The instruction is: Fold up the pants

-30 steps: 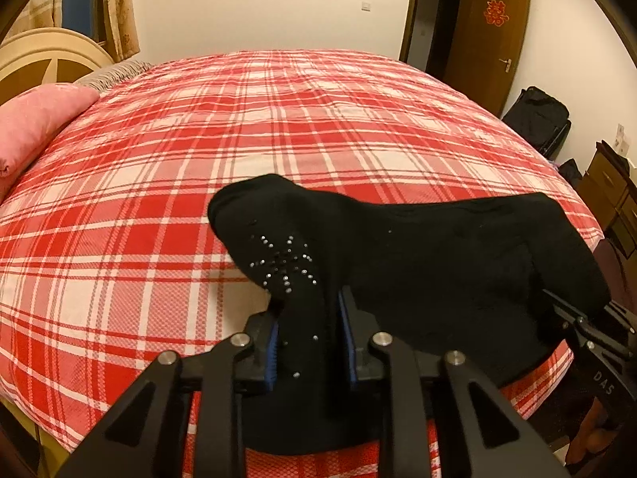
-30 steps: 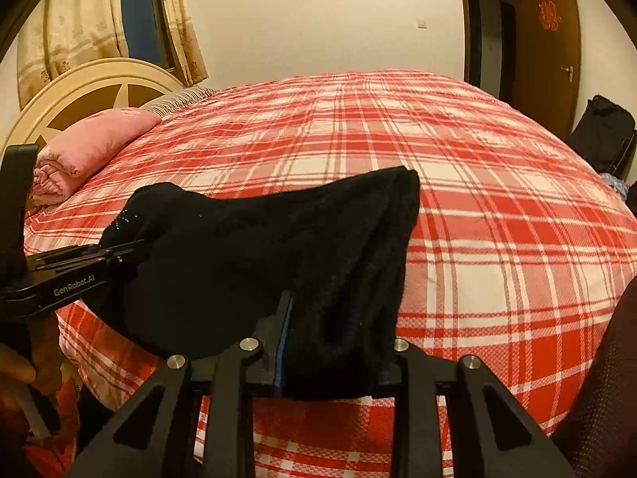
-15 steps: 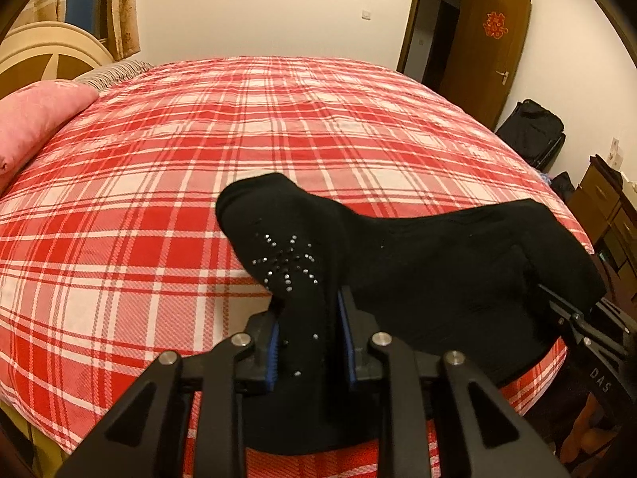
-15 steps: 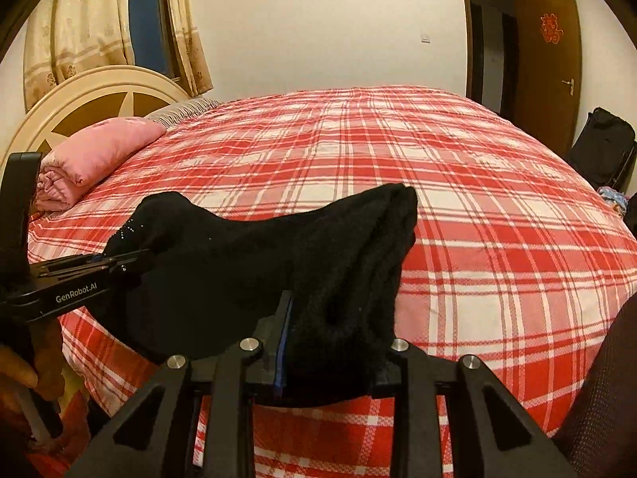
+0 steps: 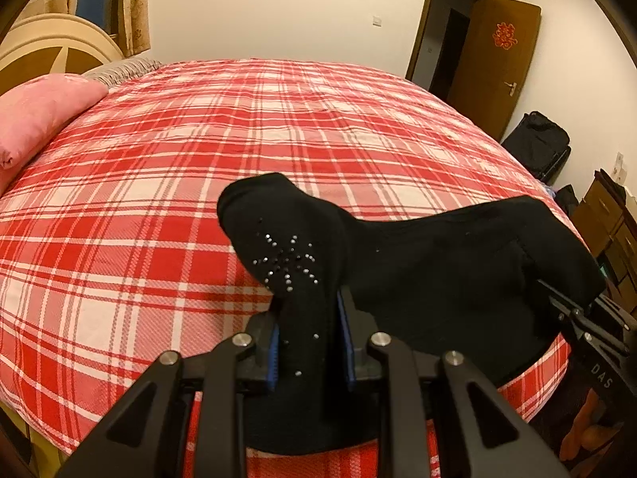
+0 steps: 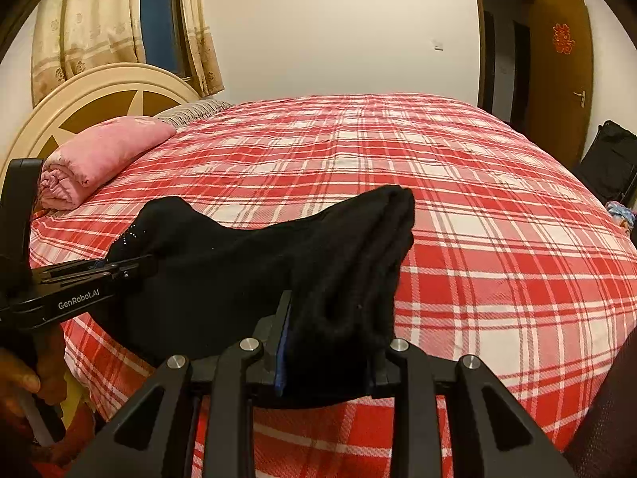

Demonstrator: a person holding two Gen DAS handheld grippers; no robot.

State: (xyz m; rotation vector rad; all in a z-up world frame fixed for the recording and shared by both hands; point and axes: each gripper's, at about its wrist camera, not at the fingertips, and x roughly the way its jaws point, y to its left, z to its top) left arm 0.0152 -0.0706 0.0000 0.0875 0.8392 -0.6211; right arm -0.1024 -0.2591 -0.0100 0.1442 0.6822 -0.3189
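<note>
Since the earlier frames both grippers have risen slightly at the near edge of the bed, and more of the far wall and the door shows above the bedspread; the grip on the garment is unchanged.

The black pants (image 5: 438,271) hang stretched between the two tools over the near edge of the bed (image 5: 278,139). The left gripper (image 5: 308,338) is clamped on one end of the garment: a bunched fold rises between its blue-lined pads and flops forward over the bedspread. The right gripper (image 6: 330,342) is closed on the other end, where several stacked layers of cloth stand up between its fingers and lean toward the middle of the bed. Between the two grips the fabric sags in a shallow curve, its lower part lying against the near edge of the bed.

The pants are a soft, matte black knit with a slightly fuzzy surface. The end at the left gripper carries a starburst of small silver studs (image 5: 288,263). The layered end at the right gripper shows rounded, thick folded edges.

The bed is covered by a red-and-white plaid spread of woven texture, smooth and taut. A rolled pink blanket (image 6: 99,155) lies at the head end of the bed, against a cream arched headboard (image 6: 99,95). In the right wrist view a person's hand (image 6: 20,382) holds the left tool's handle below the near edge of the bed.
</note>
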